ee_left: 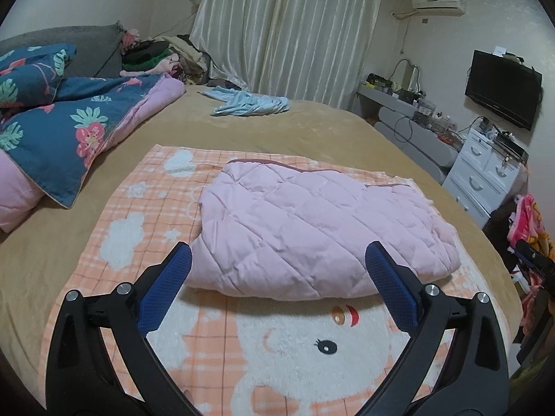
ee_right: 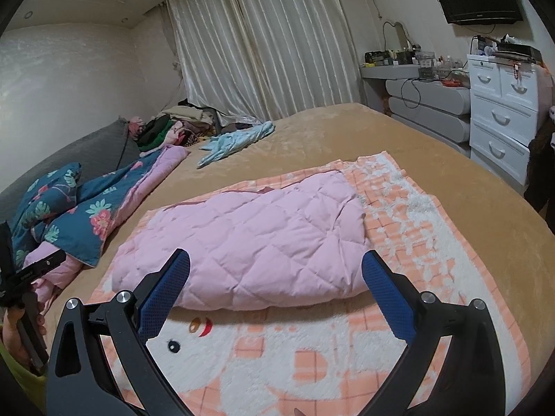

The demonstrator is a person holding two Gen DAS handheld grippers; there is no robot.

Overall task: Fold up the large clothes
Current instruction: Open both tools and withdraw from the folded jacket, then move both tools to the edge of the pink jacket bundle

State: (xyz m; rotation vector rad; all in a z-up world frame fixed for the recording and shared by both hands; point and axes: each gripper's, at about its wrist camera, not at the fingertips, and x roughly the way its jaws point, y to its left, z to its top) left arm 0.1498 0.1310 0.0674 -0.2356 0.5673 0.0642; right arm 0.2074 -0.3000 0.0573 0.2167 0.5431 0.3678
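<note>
A pink quilted garment (ee_left: 312,225) lies folded into a thick bundle on an orange-and-white cartoon blanket (ee_left: 145,215) spread on the bed. It also shows in the right wrist view (ee_right: 249,239) on the same blanket (ee_right: 399,215). My left gripper (ee_left: 279,263) is open and empty, held just in front of the bundle's near edge, not touching it. My right gripper (ee_right: 275,270) is open and empty too, just before the near edge. The left gripper's body (ee_right: 24,277) shows at the left edge of the right wrist view.
The tan bed cover (ee_left: 312,131) stretches beyond the blanket. A blue floral quilt (ee_left: 69,118) is heaped at the left. A light blue garment (ee_left: 249,104) lies further back. A clothes pile (ee_left: 163,55), curtains, grey dresser (ee_left: 409,128) and white drawers (ee_left: 482,173) stand around.
</note>
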